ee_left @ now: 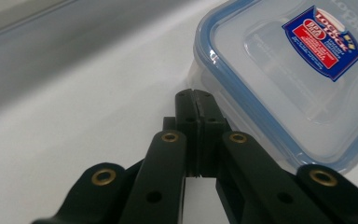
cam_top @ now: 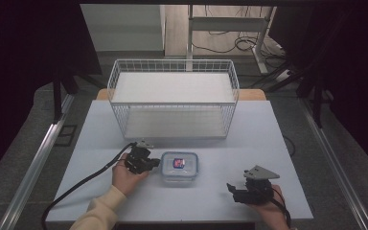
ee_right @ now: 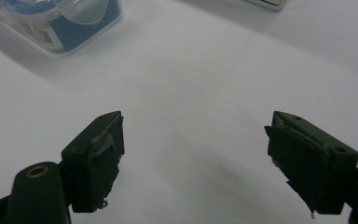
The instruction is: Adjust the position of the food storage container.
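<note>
A small clear plastic food container (cam_top: 179, 166) with a blue-rimmed lid and a red and blue label lies flat on the white table (cam_top: 220, 143), in front of the wire basket. My left gripper (cam_top: 154, 163) is right at the container's left side, jaws pressed together with nothing between them; in the left gripper view its tip (ee_left: 195, 95) sits beside the container's (ee_left: 289, 70) near corner, and touching cannot be told. My right gripper (cam_top: 230, 188) rests near the table's front right, apart from the container, jaws wide open over bare table (ee_right: 193, 154). The container's corner (ee_right: 60, 23) shows at the top left there.
A white wire basket (cam_top: 172, 98) with a pale floor stands at the back middle of the table. Black cables trail from both grippers toward the front edge. Table legs and cables lie on the floor behind.
</note>
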### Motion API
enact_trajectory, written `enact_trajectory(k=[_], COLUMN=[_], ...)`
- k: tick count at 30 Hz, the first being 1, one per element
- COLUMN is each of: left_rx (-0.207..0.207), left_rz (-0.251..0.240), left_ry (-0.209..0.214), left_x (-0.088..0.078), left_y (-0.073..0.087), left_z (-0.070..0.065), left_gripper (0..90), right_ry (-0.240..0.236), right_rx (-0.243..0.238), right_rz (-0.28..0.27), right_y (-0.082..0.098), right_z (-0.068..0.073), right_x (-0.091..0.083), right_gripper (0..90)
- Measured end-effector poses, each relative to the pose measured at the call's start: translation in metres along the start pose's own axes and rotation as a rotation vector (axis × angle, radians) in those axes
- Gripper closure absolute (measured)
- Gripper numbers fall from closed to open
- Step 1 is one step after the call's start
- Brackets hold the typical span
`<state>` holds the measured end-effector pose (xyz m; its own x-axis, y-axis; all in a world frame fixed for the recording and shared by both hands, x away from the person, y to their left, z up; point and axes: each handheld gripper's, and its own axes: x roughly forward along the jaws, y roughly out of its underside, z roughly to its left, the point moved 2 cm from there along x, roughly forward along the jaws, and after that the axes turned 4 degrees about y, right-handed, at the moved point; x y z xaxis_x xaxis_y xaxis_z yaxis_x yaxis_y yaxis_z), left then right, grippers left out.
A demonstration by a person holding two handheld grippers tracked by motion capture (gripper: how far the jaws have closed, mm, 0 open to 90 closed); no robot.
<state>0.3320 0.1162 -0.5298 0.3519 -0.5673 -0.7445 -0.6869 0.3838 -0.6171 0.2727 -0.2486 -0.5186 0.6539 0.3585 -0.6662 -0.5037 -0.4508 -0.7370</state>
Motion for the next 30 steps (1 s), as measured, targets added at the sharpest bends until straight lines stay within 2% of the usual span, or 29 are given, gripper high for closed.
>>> enact_trajectory(k=[4,9,11,14,22,24,30], left_rx=[0.003,0.029,0.043,0.051,0.034,0.045,0.041], left_rz=[-0.002,0.010,0.016,0.014,-0.008,-0.004,-0.007], left_ry=[0.005,0.010,0.032,0.035,0.018,0.017,0.017], left_x=[0.002,0.000,-0.001,-0.001,0.002,0.002,0.002], left_y=[0.000,0.001,0.004,0.004,-0.001,-0.002,-0.002], left_z=[-0.003,-0.005,-0.010,-0.011,-0.008,-0.007,-0.008], left_gripper=[89.9,89.9,89.9,89.9,89.8,89.8,89.7], right_ry=[-0.001,0.000,0.005,0.008,0.006,0.007,0.009], right_rx=[0.000,0.000,0.001,0.002,-0.004,-0.006,-0.005], right_rz=[0.000,0.004,0.003,0.002,-0.003,-0.002,-0.005], right_y=[0.000,0.000,0.000,0.000,-0.001,-0.001,0.000], right_z=[0.001,-0.001,-0.001,-0.002,0.000,0.000,0.000], right_x=[0.000,0.001,0.001,0.001,0.001,0.002,0.001], right_gripper=[18.9,18.8,18.9,18.9,18.9,18.9,18.9])
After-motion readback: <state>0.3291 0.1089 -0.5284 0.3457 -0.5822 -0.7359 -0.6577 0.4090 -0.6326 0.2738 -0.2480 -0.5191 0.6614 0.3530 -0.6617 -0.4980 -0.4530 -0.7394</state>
